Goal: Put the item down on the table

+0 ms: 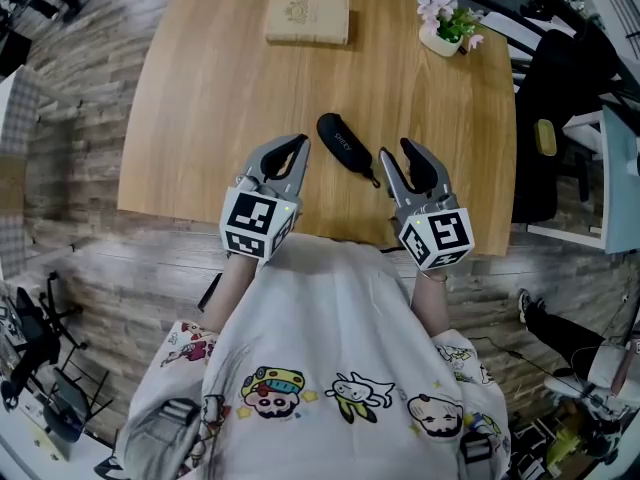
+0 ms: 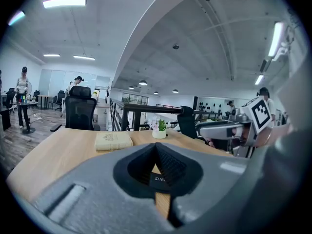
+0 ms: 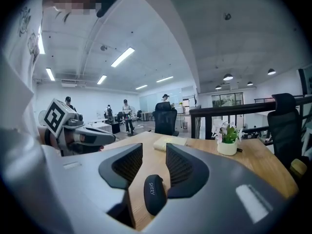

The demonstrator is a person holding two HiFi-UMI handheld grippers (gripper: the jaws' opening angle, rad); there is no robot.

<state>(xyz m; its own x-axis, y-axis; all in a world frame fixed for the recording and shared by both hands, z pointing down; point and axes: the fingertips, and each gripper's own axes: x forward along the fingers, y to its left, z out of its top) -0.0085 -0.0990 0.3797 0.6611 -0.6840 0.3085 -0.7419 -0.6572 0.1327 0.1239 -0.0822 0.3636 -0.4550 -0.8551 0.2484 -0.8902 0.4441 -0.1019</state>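
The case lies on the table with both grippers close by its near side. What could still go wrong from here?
1. The case lies just ahead of the right gripper's open jaws; a forward dip could knock it.
2. What looks like a small loop at its end points toward that gripper and might snag on a jaw.
3. It lies in the table's near half, so a drag backward could slide it toward the edge.

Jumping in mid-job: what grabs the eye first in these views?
A black oblong case lies loose on the wooden table, near its front edge. Just short of it, the left hand-held gripper is shut and empty, while the right hand-held gripper has its jaws apart, gripping nothing. At the far edge sit a beige box and a small flower pot.
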